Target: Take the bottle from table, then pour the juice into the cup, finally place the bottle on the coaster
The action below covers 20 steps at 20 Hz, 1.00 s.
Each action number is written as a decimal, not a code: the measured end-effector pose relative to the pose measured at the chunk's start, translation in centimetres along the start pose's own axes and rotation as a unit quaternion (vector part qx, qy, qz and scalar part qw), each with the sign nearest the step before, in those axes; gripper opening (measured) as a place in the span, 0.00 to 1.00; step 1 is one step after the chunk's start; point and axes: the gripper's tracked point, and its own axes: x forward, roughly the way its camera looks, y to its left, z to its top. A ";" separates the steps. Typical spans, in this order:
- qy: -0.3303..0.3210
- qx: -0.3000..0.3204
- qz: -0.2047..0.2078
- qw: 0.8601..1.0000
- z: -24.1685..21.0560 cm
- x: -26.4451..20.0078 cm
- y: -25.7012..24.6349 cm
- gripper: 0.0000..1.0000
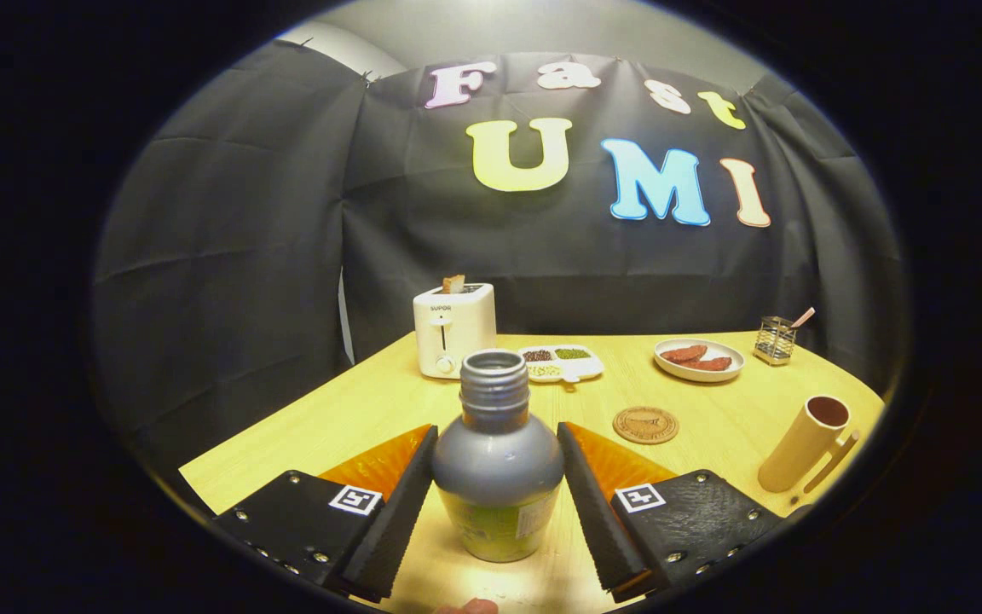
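Standing uncapped grey bottle [498, 465] between jaws

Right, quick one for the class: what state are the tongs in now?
Tongs: closed around the bottle, both fingers against its sides; bottle upright, uncapped.

Bottle [498, 477] glossy plastic; table [355, 409] smooth pale wood grain; coaster [645, 425] matt wood; toaster [453, 330] smooth plastic.

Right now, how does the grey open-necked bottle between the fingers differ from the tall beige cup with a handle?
The grey open-necked bottle stands between the gripper fingers, which flank it; the tall beige cup with a handle stands apart, beyond the right finger. The bottle bulges below a narrow threaded neck; the cup is a straight cylinder. Both are uncovered and rest on the wooden table.
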 end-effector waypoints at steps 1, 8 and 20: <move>0.006 0.000 0.000 1.000 -0.4 0.1 0.1 0.85; 0.038 0.004 -0.003 0.999 -3.3 0.1 0.3 0.85; 0.082 -0.008 -0.007 0.997 -5.5 -0.3 0.2 0.84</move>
